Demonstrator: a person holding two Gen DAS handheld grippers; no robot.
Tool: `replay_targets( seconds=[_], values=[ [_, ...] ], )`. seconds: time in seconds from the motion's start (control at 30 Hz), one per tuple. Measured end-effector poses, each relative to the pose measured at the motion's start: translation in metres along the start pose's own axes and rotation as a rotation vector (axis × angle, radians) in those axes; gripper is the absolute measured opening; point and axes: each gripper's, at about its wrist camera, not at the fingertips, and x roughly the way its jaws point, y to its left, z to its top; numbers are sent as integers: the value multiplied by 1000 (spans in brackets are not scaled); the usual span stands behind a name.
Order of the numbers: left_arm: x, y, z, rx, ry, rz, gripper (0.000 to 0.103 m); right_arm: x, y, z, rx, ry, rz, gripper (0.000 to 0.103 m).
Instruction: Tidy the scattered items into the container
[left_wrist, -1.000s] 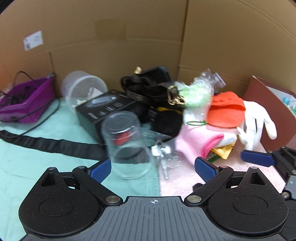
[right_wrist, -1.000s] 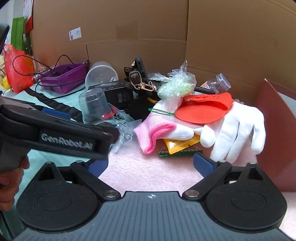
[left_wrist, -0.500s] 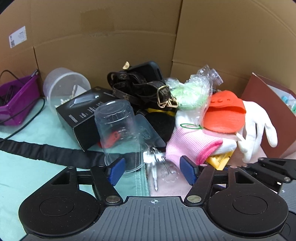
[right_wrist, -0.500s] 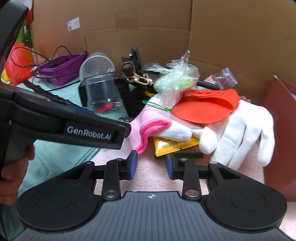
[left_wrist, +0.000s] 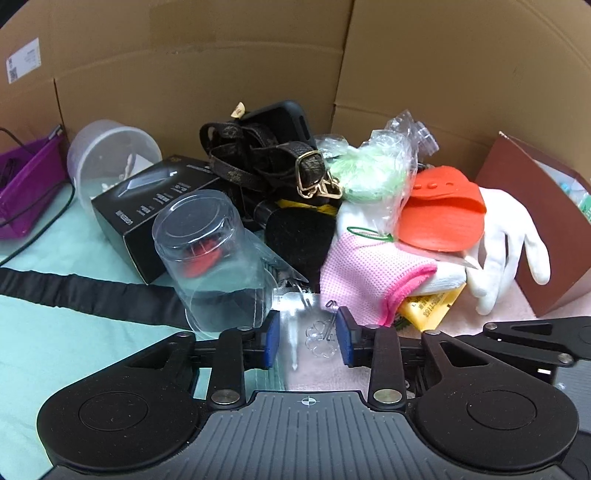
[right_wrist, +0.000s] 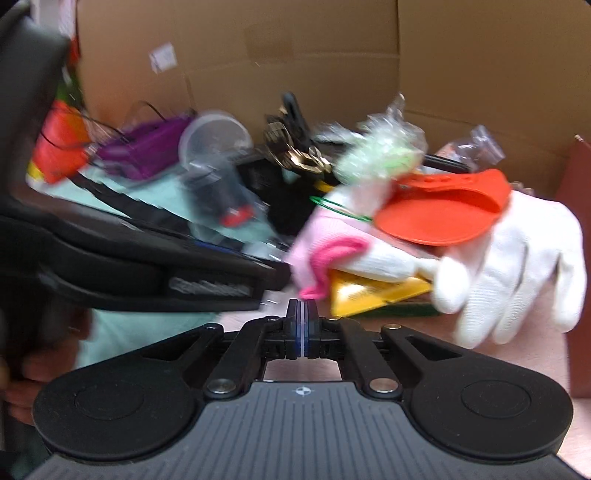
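The piece I'm after is a small clear packet of clips, flat on the surface where the teal cloth meets the pink; it sits squarely between the jaws of the left gripper, its long axis running straight away from me along the fingers, so the pads meet its two long edges; those jaws have just been closing and stand narrow around it, though I cannot tell whether the pads press on the clear film yet. The right gripper has just been closing too and is clenched with nothing I can see between its jaws; the pink glove cuff lies just beyond its tips. The left hand is plainly nearer the packet; the purple bin, which I take for the container, lies well off to its left.
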Motion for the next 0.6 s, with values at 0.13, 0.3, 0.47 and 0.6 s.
replay_targets(
  seconds=[0.13, 0.3, 0.47, 0.6],
  values=[
    [-10, -2, -3, -8, -9, -9, 19, -10, 9, 0, -40, -26, 4, 1],
    [-21, -9, -15, 8, -5, -13, 18, -20, 15, -6, -45, -24, 6, 1],
    [-32, -12, -28, 22, 5, -28, 21, -33, 20, -17, -70, -8, 7, 1],
    [-31, -7, -31, 5, 9, -4, 45, -35, 10, -18, -32, -12, -73, 3]
  ],
)
